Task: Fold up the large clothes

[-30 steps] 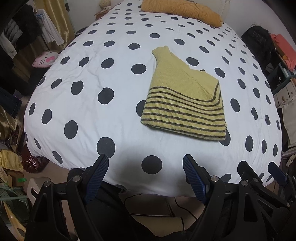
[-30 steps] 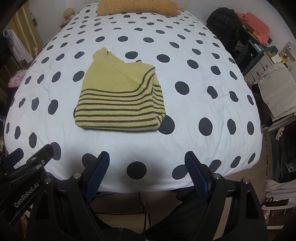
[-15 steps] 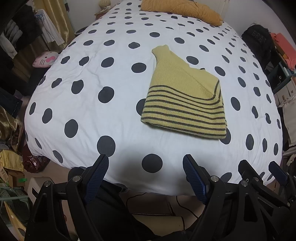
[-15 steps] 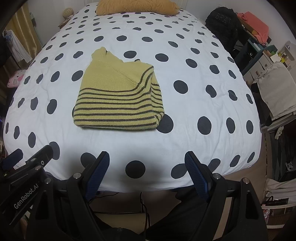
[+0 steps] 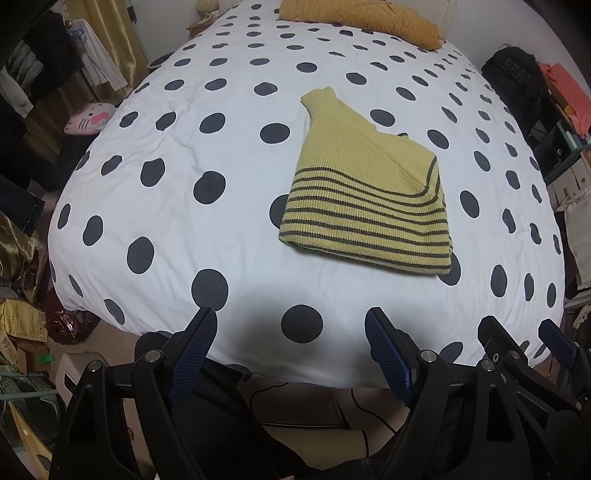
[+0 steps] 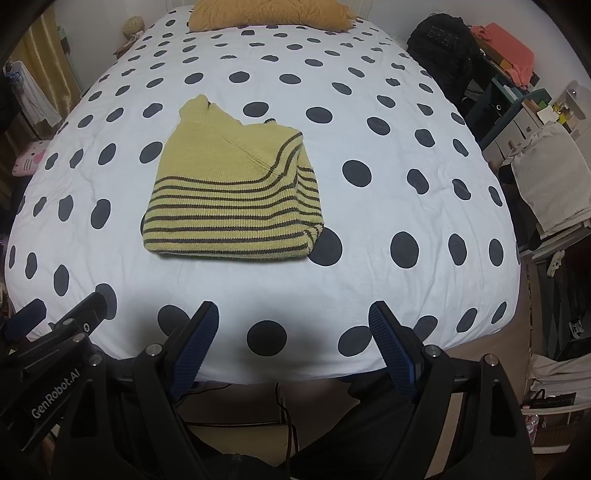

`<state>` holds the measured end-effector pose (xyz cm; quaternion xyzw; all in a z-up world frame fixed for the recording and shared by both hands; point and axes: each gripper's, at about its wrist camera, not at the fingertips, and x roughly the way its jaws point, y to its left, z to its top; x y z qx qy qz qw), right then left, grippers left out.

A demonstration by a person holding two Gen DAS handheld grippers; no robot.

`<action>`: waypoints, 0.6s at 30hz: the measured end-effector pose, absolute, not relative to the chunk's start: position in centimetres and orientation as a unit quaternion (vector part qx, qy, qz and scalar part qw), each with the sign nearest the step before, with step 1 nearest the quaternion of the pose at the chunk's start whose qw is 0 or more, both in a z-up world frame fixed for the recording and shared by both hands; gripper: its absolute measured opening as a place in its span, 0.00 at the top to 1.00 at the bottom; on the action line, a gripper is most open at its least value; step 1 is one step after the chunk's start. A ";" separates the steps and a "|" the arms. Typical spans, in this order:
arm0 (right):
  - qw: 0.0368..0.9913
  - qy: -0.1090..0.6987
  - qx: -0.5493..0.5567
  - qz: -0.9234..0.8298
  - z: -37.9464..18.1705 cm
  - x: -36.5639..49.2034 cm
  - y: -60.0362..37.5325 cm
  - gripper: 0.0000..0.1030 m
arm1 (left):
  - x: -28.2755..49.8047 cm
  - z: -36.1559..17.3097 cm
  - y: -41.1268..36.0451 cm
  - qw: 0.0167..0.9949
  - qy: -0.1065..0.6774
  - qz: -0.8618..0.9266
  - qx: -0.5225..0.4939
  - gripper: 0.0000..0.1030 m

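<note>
The yellow sweater [image 5: 364, 201] with dark stripes is lying folded into a compact block on the bed [image 5: 155, 192], which is wearing a white cover with black dots. The striped hem band is facing the foot of the bed; one plain yellow corner is pointing toward the headboard end.

The left gripper [image 5: 291, 325] is hovering over the foot edge of the bed, jaws spread wide, nothing between them. The sweater is lying well apart from it, ahead and slightly to its right.

The right gripper [image 6: 291, 319] is hovering beside the left one at the same edge, jaws likewise spread wide and holding nothing. The sweater [image 6: 232, 195] is lying ahead and slightly to its left.

An orange pillow [image 5: 364, 18] is resting at the head of the bed. A pink cat-face cushion [image 5: 89, 117] is sitting off the bed's left side. A black backpack [image 6: 441, 46] is standing off the right side.
</note>
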<state>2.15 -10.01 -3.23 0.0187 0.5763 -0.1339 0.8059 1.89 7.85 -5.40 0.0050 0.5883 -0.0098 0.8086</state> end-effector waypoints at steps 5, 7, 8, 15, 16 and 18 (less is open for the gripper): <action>0.806 0.577 0.019 -0.135 -3.2 2.1 -10.0 0.19 | 1.8 -5.4 7.8 0.809 0.588 -0.009 0.004 0.20; 0.806 0.576 0.018 -0.135 -3.2 2.1 -10.0 0.19 | 1.8 -5.4 7.8 0.809 0.588 -0.010 0.005 0.20; 0.806 0.576 0.017 -0.135 -3.2 2.1 -10.0 0.19 | 1.8 -5.4 7.8 0.809 0.588 -0.009 0.005 0.20; 0.806 0.575 0.015 -0.136 -3.2 2.0 -10.1 0.19 | 1.9 -5.3 7.9 0.809 0.587 -0.009 0.006 0.20; 0.806 0.576 0.015 -0.136 -3.2 2.0 -10.3 0.19 | 1.9 -5.3 7.9 0.809 0.588 -0.009 0.006 0.20; 0.806 0.576 0.014 -0.136 -3.1 2.0 -10.4 0.19 | 2.0 -5.3 8.0 0.809 0.588 -0.010 0.005 0.20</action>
